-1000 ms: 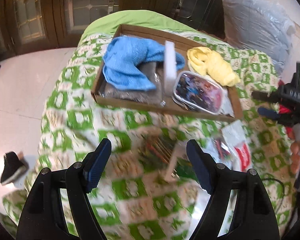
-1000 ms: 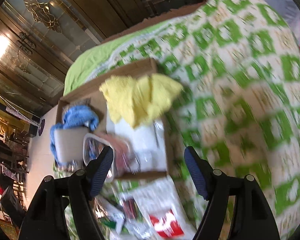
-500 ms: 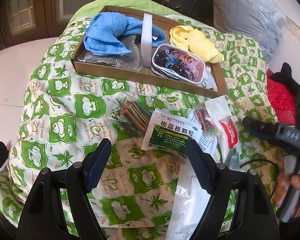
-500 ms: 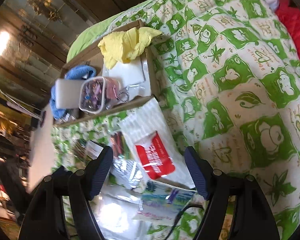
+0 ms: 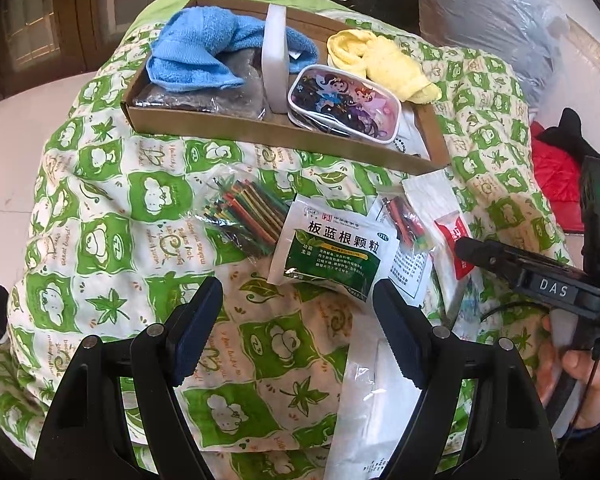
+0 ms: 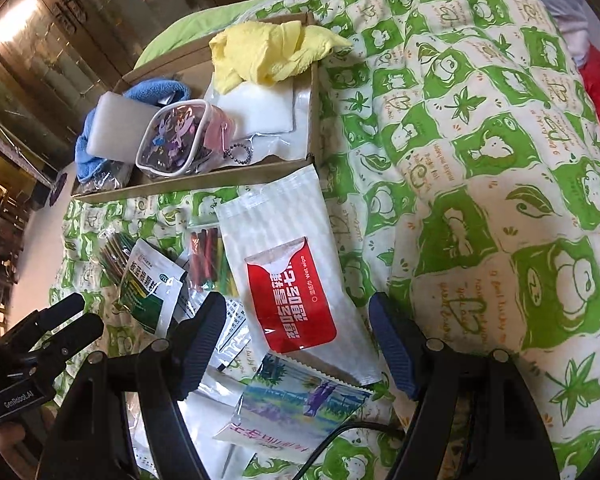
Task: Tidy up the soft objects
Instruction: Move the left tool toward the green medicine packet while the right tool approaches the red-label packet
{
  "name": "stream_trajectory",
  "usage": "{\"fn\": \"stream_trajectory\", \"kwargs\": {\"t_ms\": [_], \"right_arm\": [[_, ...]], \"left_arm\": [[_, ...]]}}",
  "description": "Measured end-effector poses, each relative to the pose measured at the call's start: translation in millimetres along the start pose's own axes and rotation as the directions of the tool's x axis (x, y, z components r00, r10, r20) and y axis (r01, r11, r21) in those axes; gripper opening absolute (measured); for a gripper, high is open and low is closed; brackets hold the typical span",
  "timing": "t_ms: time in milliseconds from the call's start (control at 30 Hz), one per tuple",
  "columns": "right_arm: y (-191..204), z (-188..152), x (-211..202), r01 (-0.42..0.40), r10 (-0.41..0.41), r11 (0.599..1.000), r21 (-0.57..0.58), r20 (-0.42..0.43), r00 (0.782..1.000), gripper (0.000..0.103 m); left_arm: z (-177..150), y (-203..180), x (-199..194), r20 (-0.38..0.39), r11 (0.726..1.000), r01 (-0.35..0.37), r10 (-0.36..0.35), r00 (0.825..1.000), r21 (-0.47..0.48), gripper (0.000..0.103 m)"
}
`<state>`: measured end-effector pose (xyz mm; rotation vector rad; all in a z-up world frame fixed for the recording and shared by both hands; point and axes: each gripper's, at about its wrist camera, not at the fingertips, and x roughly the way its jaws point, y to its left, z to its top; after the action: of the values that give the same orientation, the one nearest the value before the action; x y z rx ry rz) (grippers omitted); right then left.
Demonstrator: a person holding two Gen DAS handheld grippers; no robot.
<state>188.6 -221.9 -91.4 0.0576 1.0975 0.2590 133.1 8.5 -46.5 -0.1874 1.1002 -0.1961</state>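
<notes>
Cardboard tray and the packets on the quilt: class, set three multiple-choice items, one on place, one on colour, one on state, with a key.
1. Where is the cartoon pouch?
A. in the cardboard tray
B. on the floor
C. under the quilt

2. What colour is the towel left of the white block?
A. red
B. blue
C. black

3. How is the right hand-held gripper?
A. shut on the wet-wipe packet
B. open, above the packet
C. out of view

Key: 1 A, pouch sits inside the tray walls; 2 B, blue terry cloth; 3 B, jaws spread, nothing gripped.
</notes>
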Motion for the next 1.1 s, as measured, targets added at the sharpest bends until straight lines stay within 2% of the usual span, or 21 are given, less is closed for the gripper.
{"fn": "stream_trajectory", "kwargs": {"t_ms": [267,333,367,600,767,900,1100], "right_arm": [[8.6,-0.5,11.8,0.053,-0.055,0.997,-0.064,-0.032,0.998,0.074],[8.1,-1.7,13.7,0.066,-0.068,0.995,-0.072,-0.034,0.997,0.07],[6.6,-1.5,13.1,0.063,-0.065,0.996,-0.066,-0.033,0.997,0.065],[-2.5,0.0,7.3,0.002,-0.002,1.0,0.002,-0.013,1.0,0.059],[-2.3,2.6,8.5,-0.001,0.001,1.0,0.003,-0.015,1.0,0.059],[0.6,4.3,11.9,-0.016,0.016,1.0,0.013,-0.019,1.0,0.059],[-8.9,2.4,6.1,-0.026,0.026,1.0,0.018,-0.018,1.0,0.059]], "left_arm": [[-1.2,-1.6,2.8,-0.012,1.0,0.009,-0.009,1.0,-0.005,0.078],[-1.8,-2.7,3.9,-0.016,1.0,0.01,-0.01,1.0,-0.004,0.078],[-2.2,-2.7,4.2,-0.018,1.0,0.01,-0.01,1.0,-0.004,0.078],[-0.9,-4.8,8.9,-0.026,1.0,0.001,-0.002,1.0,-0.021,0.078],[13.4,-12.1,14.5,-0.008,0.996,-0.078,0.077,0.997,-0.051,0.078],[25.0,-15.8,22.0,-0.002,0.988,-0.062,0.063,0.998,-0.141,0.078],[42.7,-33.4,37.9,-0.004,0.988,-0.144,0.144,0.99,-0.064,0.079]]}}
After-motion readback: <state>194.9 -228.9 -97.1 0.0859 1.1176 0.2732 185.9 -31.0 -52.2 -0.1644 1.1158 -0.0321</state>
